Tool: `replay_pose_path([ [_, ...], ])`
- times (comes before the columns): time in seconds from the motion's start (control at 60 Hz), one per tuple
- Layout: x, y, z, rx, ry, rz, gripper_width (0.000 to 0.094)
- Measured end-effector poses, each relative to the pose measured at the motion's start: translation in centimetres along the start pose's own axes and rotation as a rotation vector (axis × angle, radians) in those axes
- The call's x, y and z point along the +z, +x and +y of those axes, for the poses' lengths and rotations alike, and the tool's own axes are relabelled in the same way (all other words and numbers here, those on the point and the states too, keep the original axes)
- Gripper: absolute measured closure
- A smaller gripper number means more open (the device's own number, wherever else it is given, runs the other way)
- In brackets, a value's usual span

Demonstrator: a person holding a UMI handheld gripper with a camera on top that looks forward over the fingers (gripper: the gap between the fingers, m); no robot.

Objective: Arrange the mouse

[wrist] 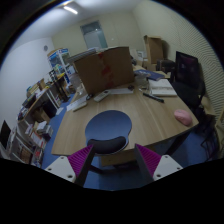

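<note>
Gripper: fingers apart, nothing btwn them, held above table.
Mouse: pink, near table's right edge, well beyond fingers.
Pad: blue, round, just ahead.
Handling: prob. light, stiff, smooth shell; grip across sides.

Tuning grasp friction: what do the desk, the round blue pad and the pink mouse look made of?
Desk: looks like wood or wood laminate, matte, light brown.
Round blue pad: probably fabric-topped mouse pad, flat and dull, no shine.
Pink mouse: likely smooth plastic; too small to confirm.
Gripper open, short of the pad.
</note>
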State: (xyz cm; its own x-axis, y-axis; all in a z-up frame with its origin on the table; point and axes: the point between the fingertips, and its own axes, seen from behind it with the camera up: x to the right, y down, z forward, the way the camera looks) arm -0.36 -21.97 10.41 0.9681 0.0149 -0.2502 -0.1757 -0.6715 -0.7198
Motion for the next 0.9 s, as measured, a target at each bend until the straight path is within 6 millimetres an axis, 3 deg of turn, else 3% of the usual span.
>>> replay_pose_path([
  [0.133,-0.5,2.5,-0.1,0.013,0.007,0.020,0.0120],
  [0.267,-1.2,6.8,0.6,0.047,-0.017,0.039,0.0120],
  [0.367,-1.3,12.1,1.3,0.061,-0.039,0.074,0.0123],
  [0.433,-0.9,16.7,1.1,0.060,-0.038,0.109,0.0120],
  [0.567,1.8,26.2,-1.0,0.003,-0.007,0.184,0.0120],
  [0.65,3.9,30.9,-2.7,-0.104,0.013,0.223,0.0121],
  [0.75,6.7,34.1,-3.7,-0.209,0.024,0.220,0.0124],
  [0.817,8.4,35.2,-3.6,-0.217,0.010,0.190,0.0124],
  [0.85,9.1,35.4,-3.6,-0.223,0.009,0.170,0.0046],
  [0.867,9.5,35.2,-4.3,-0.215,0.033,0.154,0.0118],
  [0.9,10.1,35.4,-4.6,-0.210,0.035,0.143,0.0107],
])
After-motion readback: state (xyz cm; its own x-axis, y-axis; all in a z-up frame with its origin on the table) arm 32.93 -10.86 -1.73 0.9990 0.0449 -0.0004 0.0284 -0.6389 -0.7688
